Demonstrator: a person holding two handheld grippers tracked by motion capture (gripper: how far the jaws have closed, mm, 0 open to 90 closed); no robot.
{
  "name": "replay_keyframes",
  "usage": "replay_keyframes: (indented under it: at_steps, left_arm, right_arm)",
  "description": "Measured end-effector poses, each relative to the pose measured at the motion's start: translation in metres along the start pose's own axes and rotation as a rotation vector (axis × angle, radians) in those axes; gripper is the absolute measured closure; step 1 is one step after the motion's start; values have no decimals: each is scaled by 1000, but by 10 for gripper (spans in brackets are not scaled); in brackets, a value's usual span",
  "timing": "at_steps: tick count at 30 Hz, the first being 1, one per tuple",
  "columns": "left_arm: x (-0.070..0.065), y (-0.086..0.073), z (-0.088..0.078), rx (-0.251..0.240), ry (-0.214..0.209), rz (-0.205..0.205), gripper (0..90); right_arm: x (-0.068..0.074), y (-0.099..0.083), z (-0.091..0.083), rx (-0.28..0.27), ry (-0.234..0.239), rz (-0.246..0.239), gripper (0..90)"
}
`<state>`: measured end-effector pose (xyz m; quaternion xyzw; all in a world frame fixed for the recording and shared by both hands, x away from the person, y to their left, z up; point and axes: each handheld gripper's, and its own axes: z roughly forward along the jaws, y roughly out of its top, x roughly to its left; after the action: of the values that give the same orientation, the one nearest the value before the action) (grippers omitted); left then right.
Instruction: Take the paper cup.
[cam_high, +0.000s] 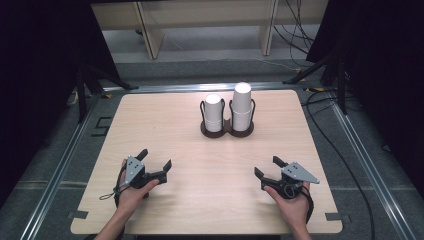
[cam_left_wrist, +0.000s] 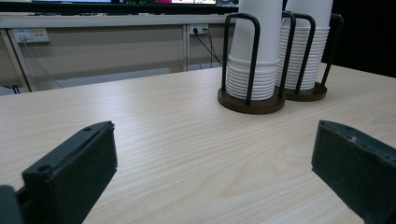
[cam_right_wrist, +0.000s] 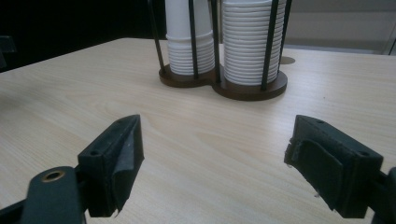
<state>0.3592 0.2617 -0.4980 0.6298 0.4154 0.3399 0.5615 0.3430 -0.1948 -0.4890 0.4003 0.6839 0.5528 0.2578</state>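
- Two hands come in at the near edge of the worktop (cam_high: 165, 125), each holding a black gripper with a grey three-cornered plate on top.
- Left gripper (cam_high: 156, 159) rests near the left corner, its blocky matte jaws spread wide with bare wood between them; a thin cable loops beside the wrist.
- Right gripper (cam_high: 268, 167) sits near the right corner, jaws likewise wide apart and holding nothing; its inner faces carry dark, slightly frayed padding.
- Pale wood-grain laminate covers the worktop, which has rounded corners.
- Well beyond both grippers, toward the far middle, stands a cup holder (cam_high: 227, 131): two round dark-brown bases joined side by side, with black wire loops rising as guides.
- Each bay holds a stack of white paper cups, their rolled rims forming tight ridges low down.
- Left stack (cam_high: 214, 112) is the shorter one; right stack (cam_high: 242, 106) rises higher.
- Grey floor with metal rails surrounds the worktop, black curtains hang at both sides, and light wooden furniture and loose cables lie at the back.
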Motion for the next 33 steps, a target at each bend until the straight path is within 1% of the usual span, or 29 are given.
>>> replay_keyframes:
  at_steps: [1, 2, 3, 4, 5, 6, 7, 8, 9, 10, 11, 12, 13, 14, 15, 17, 19, 21, 22, 23, 24, 25, 26, 27, 28, 30, 31, 32, 33]
  left_arm:
    - [0, 0, 0, 6, 1, 0, 0]
    - [0, 0, 1, 7, 2, 0, 0]
    - [0, 1, 2, 12, -1, 3, 0]
    - [-1, 1, 4, 19, -5, -1, 0]
    - [-1, 2, 6, 21, -12, 0, 0]
    - [-1, 3, 8, 27, -21, 10, 1]
    - [-1, 4, 9, 29, -25, 18, 6]
    - [-1, 4, 12, 21, -40, 34, 15]
    - [-1, 6, 13, 39, -42, 46, 23]
    - [-1, 6, 15, 25, -50, 45, 28]
    - [-2, 8, 16, 46, -56, 56, 32]
    - [-3, 9, 19, 48, -61, 67, 33]
    - [-4, 10, 21, 51, -69, 68, 41]
    - [-5, 11, 25, 48, -87, 75, 50]
    - [-7, 13, 28, 51, -91, 85, 55]
    - [-8, 15, 32, 48, -99, 92, 64]
    - [-14, 19, 45, 54, -122, 94, 83]
    - [-17, 21, 49, 59, -131, 93, 91]
    - [-21, 25, 60, 65, -153, 106, 117]
    - [-22, 26, 66, 62, -158, 115, 126]
    - [-24, 29, 72, 68, -164, 123, 135]
    - [-24, 29, 72, 68, -164, 123, 141]
    - [-25, 33, 83, 73, -172, 124, 142]
    - [-26, 35, 89, 75, -174, 121, 143]
    - [-26, 35, 89, 75, -174, 121, 144]
    - [-28, 40, 104, 86, -183, 124, 145]
    - [-28, 42, 108, 90, -189, 128, 146]
    - [-28, 43, 113, 95, -195, 129, 148]
    - [-28, 43, 113, 95, -195, 129, 150]
  right_arm:
    - [0, 0, 0, -2, 2, 2, 196]
    - [-2, 0, 1, -14, 20, 11, 203]
    - [-3, 0, 0, -4, 9, -6, 209]
    - [-4, 0, 0, -14, 2, -7, 215]
    - [-3, 0, 0, -6, -1, 9, 227]
    - [-4, 1, 1, 12, -7, 3, 228]
    - [-5, 1, 4, -12, 13, -5, 229]
    - [-4, 2, 2, 16, -2, 6, 228]
    - [-5, 3, 5, 2, 13, -11, 228]
    - [-4, 6, 4, 2, 2, -14, 227]
    - [0, 7, 4, -8, 9, 24, 227]
    - [-1, 10, 6, -32, -3, -15, 226]
    - [0, 15, 4, -19, 2, -28, 226]
    - [3, 16, 5, -26, 10, 0, 226]
    - [3, 20, 4, -35, -2, -27, 225]
    - [4, 25, 5, -39, 1, -39, 225]
    - [8, 35, 13, -75, 27, -20, 227]
    - [9, 39, 16, -82, 20, -28, 228]
    - [11, 47, 22, -75, 26, -39, 232]
    - [13, 50, 26, -73, 41, -34, 233]
    - [14, 55, 29, -74, 33, -52, 235]
    - [14, 59, 34, -79, 48, -60, 237]
    - [16, 64, 41, -87, 50, -69, 240]
    - [18, 66, 44, -75, 61, -53, 243]
    - [18, 66, 44, -75, 61, -53, 243]
    - [20, 77, 58, -85, 69, -79, 246]
    - [21, 80, 62, -69, 79, -65, 248]
    - [20, 84, 66, -73, 70, -95, 249]
    - [20, 84, 66, -73, 70, -95, 249]
